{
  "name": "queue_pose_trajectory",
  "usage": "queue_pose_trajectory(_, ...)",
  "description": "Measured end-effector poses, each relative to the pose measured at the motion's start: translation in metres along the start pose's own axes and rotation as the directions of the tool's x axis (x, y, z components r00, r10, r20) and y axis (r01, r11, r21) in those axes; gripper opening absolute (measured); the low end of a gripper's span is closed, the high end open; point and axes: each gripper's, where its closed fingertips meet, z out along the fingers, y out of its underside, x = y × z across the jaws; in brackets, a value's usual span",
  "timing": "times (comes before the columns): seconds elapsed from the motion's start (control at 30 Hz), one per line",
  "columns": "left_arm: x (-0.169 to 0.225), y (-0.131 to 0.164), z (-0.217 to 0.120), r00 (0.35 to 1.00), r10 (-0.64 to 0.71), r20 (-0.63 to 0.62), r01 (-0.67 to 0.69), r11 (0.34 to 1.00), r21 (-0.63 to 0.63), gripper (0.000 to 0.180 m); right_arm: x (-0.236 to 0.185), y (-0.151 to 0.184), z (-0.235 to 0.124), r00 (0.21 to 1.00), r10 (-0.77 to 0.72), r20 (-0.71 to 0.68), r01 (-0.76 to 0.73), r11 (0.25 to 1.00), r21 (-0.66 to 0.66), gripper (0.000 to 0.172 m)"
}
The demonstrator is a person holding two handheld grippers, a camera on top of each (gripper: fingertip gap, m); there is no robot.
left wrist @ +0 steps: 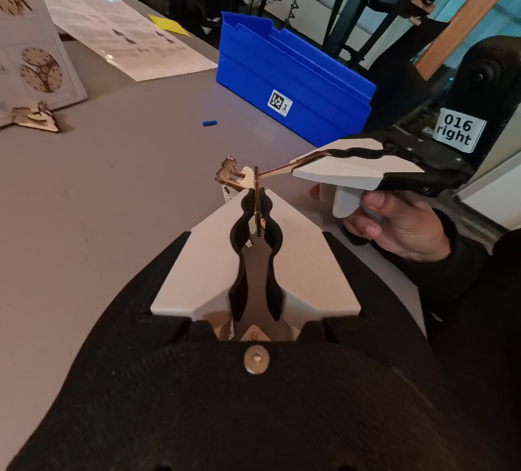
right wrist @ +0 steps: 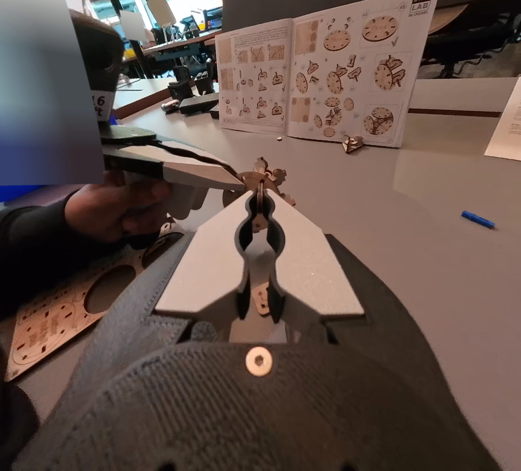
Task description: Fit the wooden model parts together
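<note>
So the little wooden assembly [left wrist: 239, 175] is up off the grey table [left wrist: 112, 203], pinched between both tools right in the middle of the scene. The left gripper [left wrist: 256, 191] is clamped tight on a thin wooden disc [left wrist: 256, 203] seen edge-on, pads pressing both faces. The right gripper [right wrist: 260, 195] comes in from the right, also closed down, on a second flat wooden disc [right wrist: 260, 192] that meets the first at roughly a right angle.

If I were doing this I'd keep both squeezes firm and push straight along the slot, no twisting, since the ply looks thin.

Right hand [left wrist: 394, 223] wraps the trigger handle, tool nearly level. Blue bin [left wrist: 296, 76] sits beyond, instruction booklet [right wrist: 324, 71] stands farther off, cut-out wooden sheet [right wrist: 56, 316] lies near left.
</note>
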Motion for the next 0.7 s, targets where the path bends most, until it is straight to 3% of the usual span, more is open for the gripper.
queue_pose_trajectory(0.2, 0.003, -0.006, -0.001, 0.994, 0.078, 0.078, -0.082, 0.995, 0.057, 0.000, 0.000, -0.006, -0.002, 0.990, 0.138, 0.031, -0.140, 0.987, 0.074, 0.000)
queue_pose_trajectory(0.33, 0.007, -0.014, -0.003, 0.996, 0.012, 0.091, -0.025, 0.989, 0.146, 0.000, -0.001, -0.014, -0.003, 0.971, 0.230, 0.062, -0.236, 0.960, 0.150, 0.000)
queue_pose_trajectory(0.43, 0.009, -0.020, -0.005, 0.989, 0.067, 0.134, -0.089, 0.982, 0.167, 0.000, -0.002, -0.020, -0.004, 0.962, 0.263, 0.075, -0.273, 0.941, 0.199, 0.000)
queue_pose_trajectory(0.57, 0.008, -0.019, -0.005, 0.973, 0.131, 0.192, -0.160, 0.977, 0.144, 0.000, -0.002, -0.023, -0.003, 0.970, 0.238, 0.043, -0.242, 0.945, 0.219, 0.000)
queue_pose_trajectory(0.7, 0.005, -0.019, -0.006, 0.979, 0.086, 0.187, -0.117, 0.980, 0.160, 0.000, -0.003, -0.022, 0.000, 0.981, 0.193, 0.007, -0.190, 0.959, 0.210, 0.000)
